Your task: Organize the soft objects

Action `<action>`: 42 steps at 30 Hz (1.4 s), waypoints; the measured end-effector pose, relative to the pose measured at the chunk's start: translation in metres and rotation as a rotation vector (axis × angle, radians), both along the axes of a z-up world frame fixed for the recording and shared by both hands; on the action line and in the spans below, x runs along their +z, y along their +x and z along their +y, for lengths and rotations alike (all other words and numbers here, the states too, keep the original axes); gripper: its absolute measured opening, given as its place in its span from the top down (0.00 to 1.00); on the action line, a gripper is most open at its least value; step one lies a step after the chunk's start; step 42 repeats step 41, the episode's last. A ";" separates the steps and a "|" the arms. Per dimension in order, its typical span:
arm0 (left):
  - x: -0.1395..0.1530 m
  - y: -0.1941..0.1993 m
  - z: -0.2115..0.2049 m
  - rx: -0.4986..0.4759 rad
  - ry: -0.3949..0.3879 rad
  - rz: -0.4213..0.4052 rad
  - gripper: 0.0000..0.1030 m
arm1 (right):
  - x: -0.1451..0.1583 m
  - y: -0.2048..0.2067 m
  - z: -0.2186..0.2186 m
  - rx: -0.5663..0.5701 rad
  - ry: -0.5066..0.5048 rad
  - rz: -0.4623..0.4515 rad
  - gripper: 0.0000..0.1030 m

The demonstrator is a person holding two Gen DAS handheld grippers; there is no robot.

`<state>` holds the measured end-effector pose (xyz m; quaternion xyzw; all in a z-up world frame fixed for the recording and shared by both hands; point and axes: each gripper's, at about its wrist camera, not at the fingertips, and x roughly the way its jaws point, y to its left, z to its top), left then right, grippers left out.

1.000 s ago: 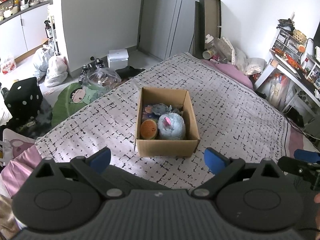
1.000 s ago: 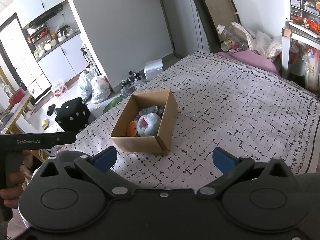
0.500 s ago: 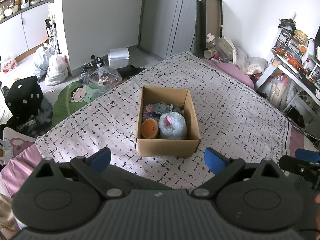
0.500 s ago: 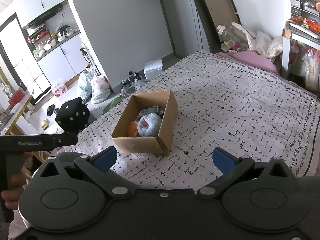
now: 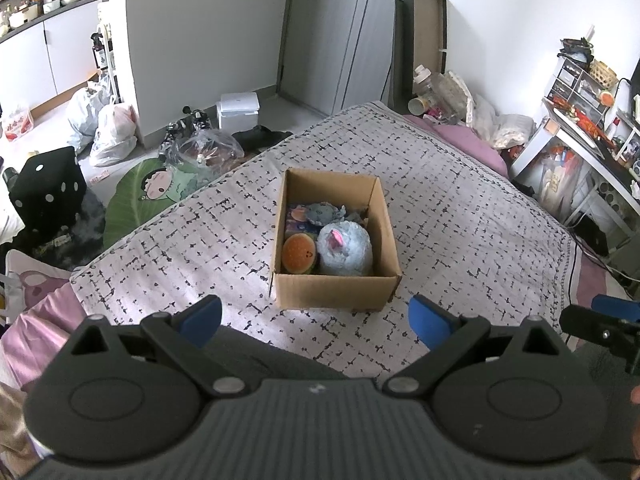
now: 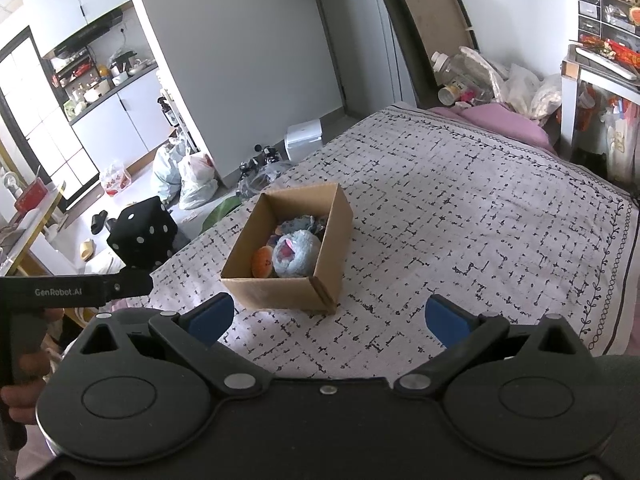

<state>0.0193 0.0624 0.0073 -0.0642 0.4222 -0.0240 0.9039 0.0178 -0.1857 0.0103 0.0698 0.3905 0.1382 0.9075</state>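
The box (image 5: 335,240) sits a little lower and nearer in the left wrist view than a second ago, and slightly further from the lens in the right wrist view; nothing inside it has shifted. That reads as small camera drift and no handling: both grippers have stayed empty and held back from the box. My judgement is that the sorting is at or near its end, since no loose soft thing shows on the bedspread (image 5: 460,216).

The box is open-topped brown card, standing upright near the middle of the bed. Inside, a pale blue plush (image 5: 346,246) with a pink patch fills the near right part. An orange round toy (image 5: 299,255) lies against it at its 9 o'clock. A grey-blue plush (image 5: 322,213) lies at its 12 o'clock, toward the far wall. All sit below the rim.

The left gripper (image 5: 316,318) hangs at the box's 6 o'clock, jaws spread wide, holding nothing. The right gripper (image 6: 326,316) is also at about 6 o'clock of the box in its own view, spread just as wide and empty.

Beyond the bed, at 9 o'clock, a black dice cushion (image 6: 142,236) stands on the floor.
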 end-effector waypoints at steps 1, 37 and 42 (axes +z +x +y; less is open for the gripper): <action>0.000 0.000 -0.001 -0.001 0.000 0.001 0.04 | 0.001 0.000 0.000 0.001 -0.001 -0.002 0.00; 0.004 -0.001 -0.008 -0.022 -0.005 -0.001 0.04 | -0.001 0.001 -0.002 -0.021 -0.015 0.009 0.00; 0.002 0.001 -0.009 -0.024 0.001 -0.001 0.04 | -0.005 0.002 -0.001 -0.026 -0.014 0.017 0.00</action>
